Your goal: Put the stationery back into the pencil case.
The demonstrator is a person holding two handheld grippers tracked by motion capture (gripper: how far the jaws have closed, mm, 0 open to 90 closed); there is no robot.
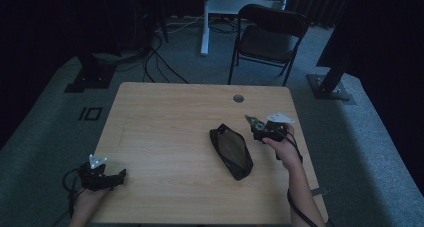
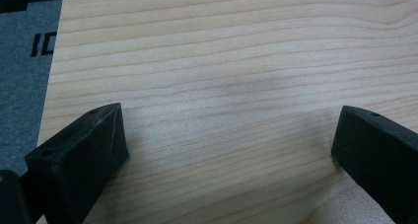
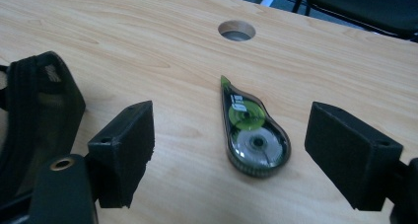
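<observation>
Two grippers work over a pale wood-grain table (image 1: 165, 132) with a round hole (image 1: 238, 98) near its far edge. Near the middle lies a black mesh pouch (image 1: 231, 151), long and soft-sided. The right gripper (image 3: 229, 150) has its blocky black jaws spread wide, holding nothing, on either side of a teardrop-shaped correction tape (image 3: 252, 133), clear plastic with green wheels. The left gripper (image 2: 229, 145) is also wide open over bare wood, empty.
</observation>
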